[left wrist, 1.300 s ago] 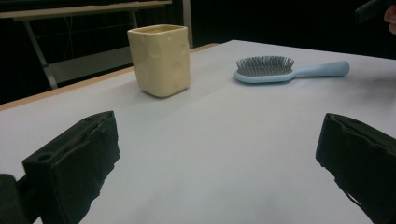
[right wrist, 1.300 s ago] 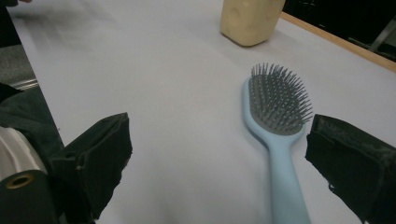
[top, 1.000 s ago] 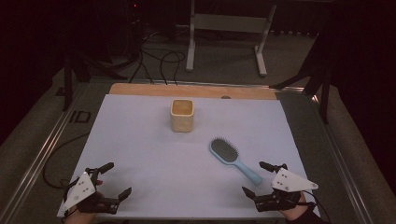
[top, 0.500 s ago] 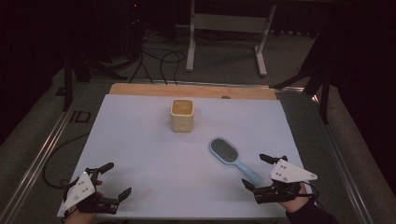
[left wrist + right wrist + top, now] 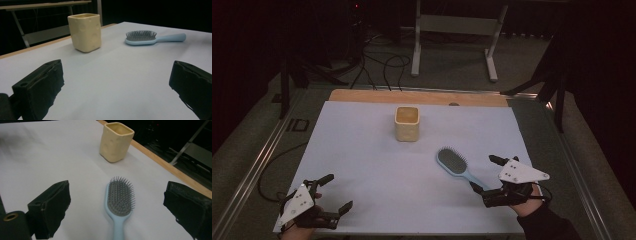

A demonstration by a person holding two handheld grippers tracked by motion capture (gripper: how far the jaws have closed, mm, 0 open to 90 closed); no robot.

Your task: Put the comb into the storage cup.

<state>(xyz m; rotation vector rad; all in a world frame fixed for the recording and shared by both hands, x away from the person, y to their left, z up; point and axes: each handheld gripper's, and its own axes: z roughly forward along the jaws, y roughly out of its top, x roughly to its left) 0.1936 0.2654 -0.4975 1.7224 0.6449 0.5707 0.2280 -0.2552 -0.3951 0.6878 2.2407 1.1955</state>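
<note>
The right hand-held gripper point(image 5: 484, 174) hangs low over the near right part of the bench point(image 5: 362, 150) with its jaws spread wide and nothing between the pads. In the right gripper view the pale blue hairbrush point(image 5: 119, 202) lies straight ahead, bristles up, its handle running back toward the camera and passing out of the bottom edge between the two black jaws. From above, the tip of that handle sits just beside the nearer jaw; whether it touches cannot be told. Beyond the brush head, farther from the hand-held gripper and a little to one side, stands a cream square cup point(image 5: 115, 141), upright and open at the top, well apart from the brush.

The left hand-held gripper point(image 5: 329, 192) rests over the near left corner of the bench, jaws likewise spread and empty (nothing lies near it). In its own view the cup point(image 5: 85, 32) and the hairbrush point(image 5: 150, 38) both stand far off across bare white surface.

As a judgement, the work has barely begun: the brush is flat on the bench, not gripped or lifted, and the cup holds nothing that can be seen. What is left is nearly everything: closing on the handle, raising the brush, and carrying it wherever it is meant to go, quite possibly the cup.

The right hand point(image 5: 527, 205) comes in from the bottom edge, dark sleeve showing, the grey plate roughly level and the jaws pointing forward and inward along the handle. The left points forward and slightly inward, idle.
</note>
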